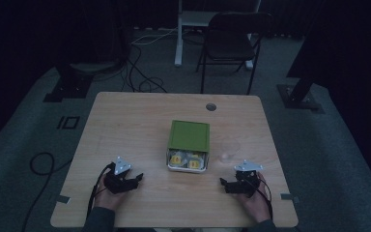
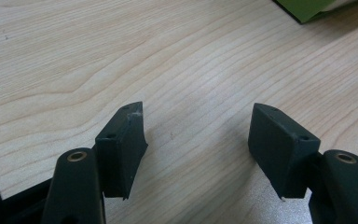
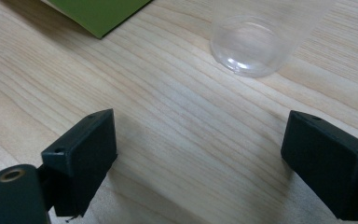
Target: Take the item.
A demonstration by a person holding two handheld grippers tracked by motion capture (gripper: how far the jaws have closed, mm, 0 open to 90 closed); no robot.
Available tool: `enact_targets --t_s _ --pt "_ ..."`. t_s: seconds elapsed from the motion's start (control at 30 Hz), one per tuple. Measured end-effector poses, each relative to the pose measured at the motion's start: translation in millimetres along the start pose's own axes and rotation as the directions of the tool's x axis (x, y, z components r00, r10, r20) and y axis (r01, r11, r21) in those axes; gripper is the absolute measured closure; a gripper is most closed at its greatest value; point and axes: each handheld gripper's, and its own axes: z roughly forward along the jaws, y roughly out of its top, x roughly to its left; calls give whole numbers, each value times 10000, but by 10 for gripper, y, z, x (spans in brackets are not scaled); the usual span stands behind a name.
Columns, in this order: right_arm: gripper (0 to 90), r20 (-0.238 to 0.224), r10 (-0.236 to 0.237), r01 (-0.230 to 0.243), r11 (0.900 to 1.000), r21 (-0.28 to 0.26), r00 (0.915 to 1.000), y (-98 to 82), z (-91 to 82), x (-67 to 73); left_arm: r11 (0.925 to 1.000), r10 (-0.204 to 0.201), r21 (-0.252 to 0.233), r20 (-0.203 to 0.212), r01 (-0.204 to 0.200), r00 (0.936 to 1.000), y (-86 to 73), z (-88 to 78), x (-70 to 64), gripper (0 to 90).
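Green box (image 1: 189, 136) sits mid-desk (image 1: 125, 121), long axis front-to-back, open end facing the person with yellow-labelled packets (image 1: 186, 159) showing. Clear cup (image 3: 249, 44) stands just right of it, nearer the right tool (image 1: 228, 184). Left tool (image 1: 134, 181) is about as far from the box. Both tools rest on the desk, jaws wide apart, empty, pointing inward.

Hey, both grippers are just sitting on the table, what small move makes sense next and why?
Probably ease the right gripper forward toward the clear cup. Its fingers stand open with nothing between them, and the cup stands just ahead beside the green box. The left gripper is open too.
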Motion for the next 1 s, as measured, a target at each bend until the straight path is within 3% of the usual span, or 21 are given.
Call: enact_targets --t_s 0.8,1.0 --pt "100 101 88 -88 10000 44 9999 -3 -10 10 10000 -28 6 -46 28 10000 1 0 -6 372" --pt "162 121 150 -151 9998 99 9998 7 -41 25 10000 -29 10 -42 29 10000 1 0 -6 372"
